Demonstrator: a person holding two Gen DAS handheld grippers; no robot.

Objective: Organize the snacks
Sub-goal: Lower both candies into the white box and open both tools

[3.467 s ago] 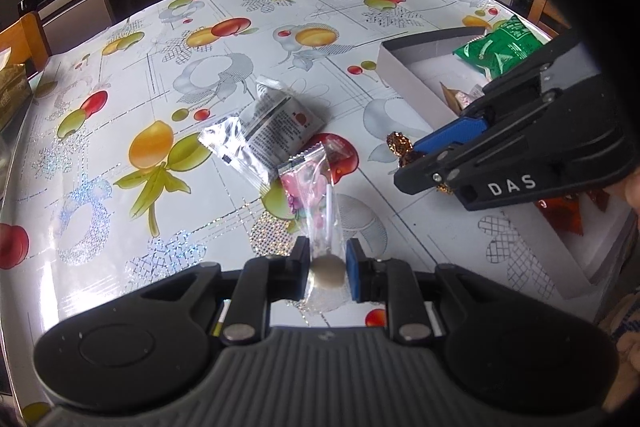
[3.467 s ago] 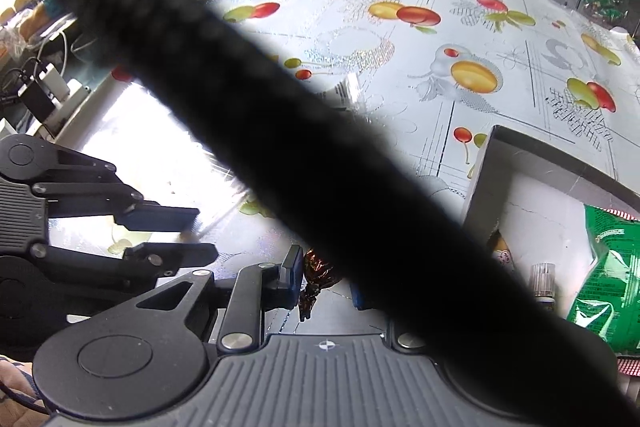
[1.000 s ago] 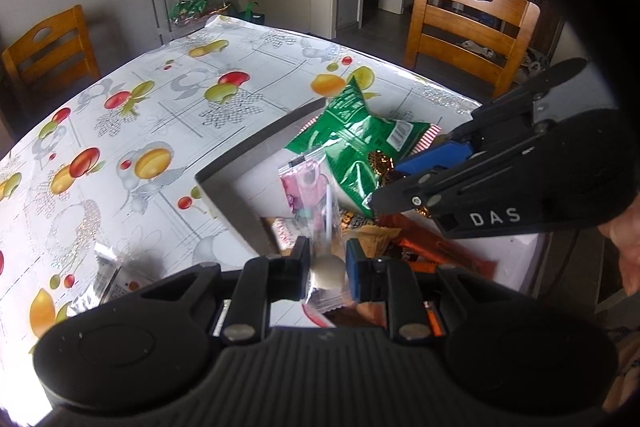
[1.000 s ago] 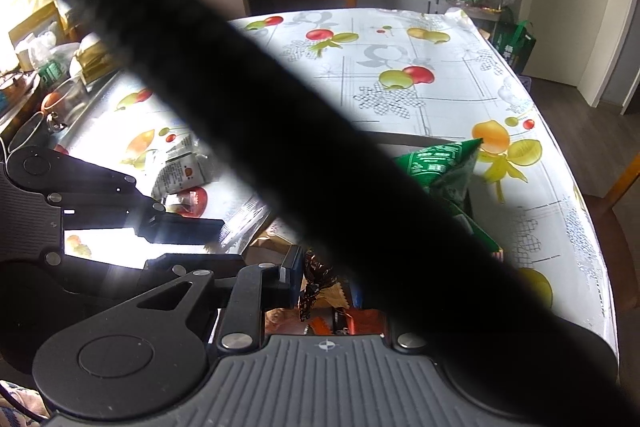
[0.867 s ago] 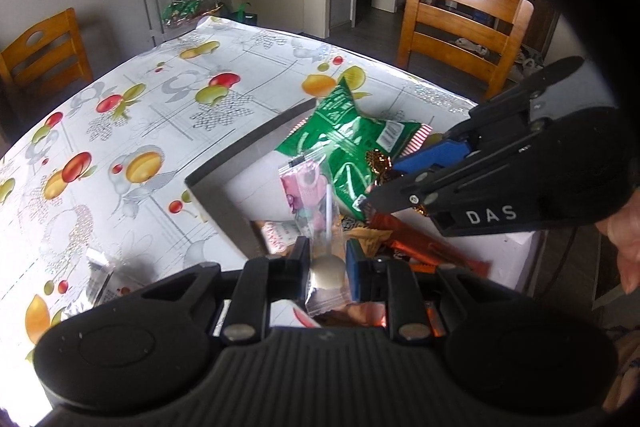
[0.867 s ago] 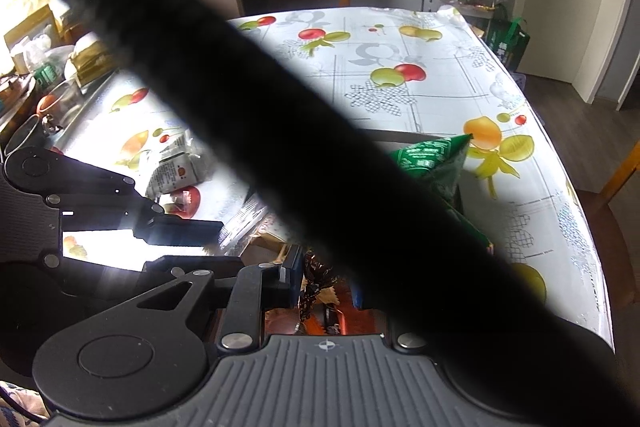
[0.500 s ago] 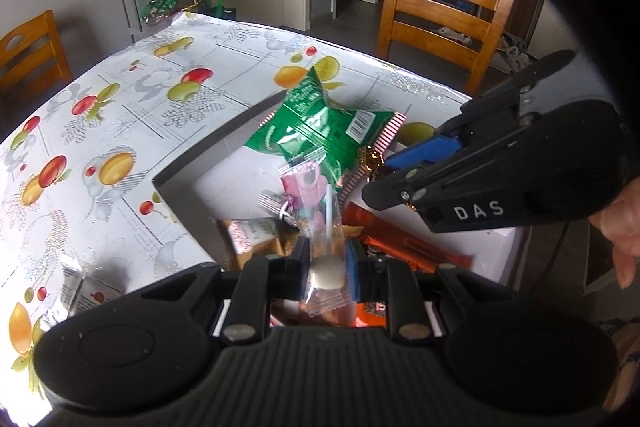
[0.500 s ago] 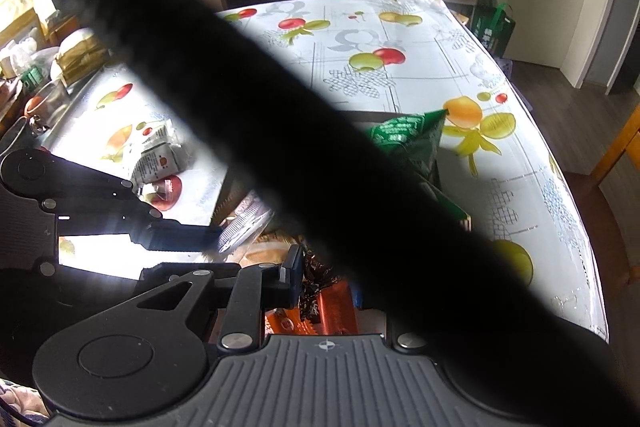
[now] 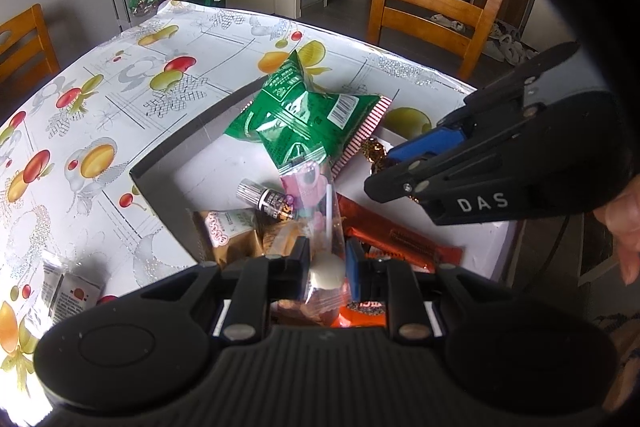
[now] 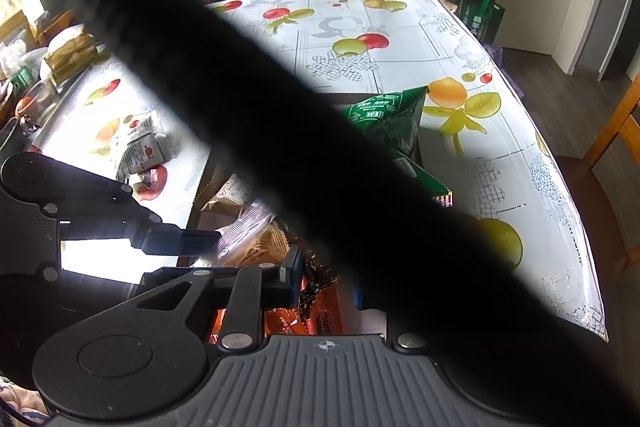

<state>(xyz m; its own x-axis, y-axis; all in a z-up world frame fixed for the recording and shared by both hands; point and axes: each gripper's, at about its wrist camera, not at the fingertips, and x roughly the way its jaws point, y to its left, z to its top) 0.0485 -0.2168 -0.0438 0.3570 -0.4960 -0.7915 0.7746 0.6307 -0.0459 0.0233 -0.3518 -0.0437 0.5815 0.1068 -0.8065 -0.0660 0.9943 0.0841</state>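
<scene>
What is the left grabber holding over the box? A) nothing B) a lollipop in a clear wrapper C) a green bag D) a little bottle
B: the left gripper is shut on the round white head of a lollipop in a clear wrapper with pink print, held above the box; the green bag and the little bottle lie inside the box.

left wrist: close, looks steeply down over left hand-held gripper (image 9: 327, 269) into box (image 9: 168, 163) | right wrist: same tilt, cable (image 10: 280, 131) crossing view | shared: box, green bag (image 10: 384, 119), tabletop (image 10: 400, 55)
</scene>
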